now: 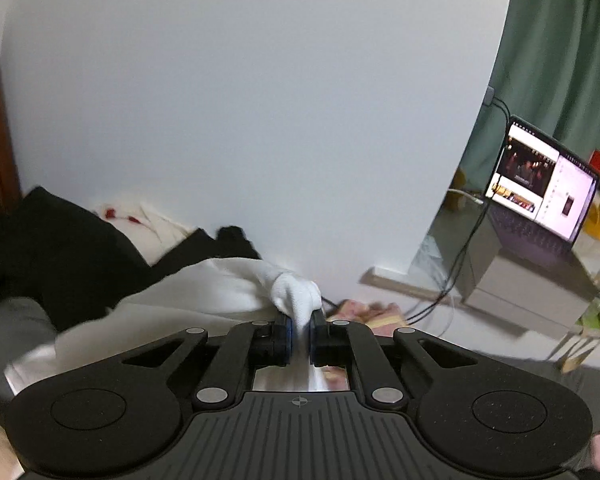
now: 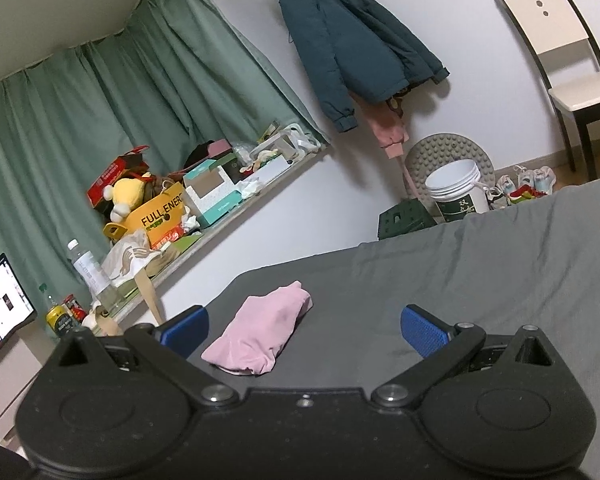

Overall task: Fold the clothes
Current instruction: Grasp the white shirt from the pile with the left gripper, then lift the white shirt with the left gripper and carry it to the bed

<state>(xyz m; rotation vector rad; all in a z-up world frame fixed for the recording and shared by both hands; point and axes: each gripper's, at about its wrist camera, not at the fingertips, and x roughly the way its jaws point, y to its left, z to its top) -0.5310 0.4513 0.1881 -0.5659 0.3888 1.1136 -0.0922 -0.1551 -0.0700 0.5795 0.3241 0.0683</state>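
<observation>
my left gripper (image 1: 300, 334) jaws pinch the white garment (image 1: 204, 292); right gripper (image 2: 304, 332) jaws spread over the bed (image 2: 480, 264). should lift steadily, grab opposite corner, keep cloth taut.

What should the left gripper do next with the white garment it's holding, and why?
Probably draw the white garment clear of the black clothes toward the open grey sheet. The left gripper is shut on its corner, and the right gripper is open, free to assist.
</observation>
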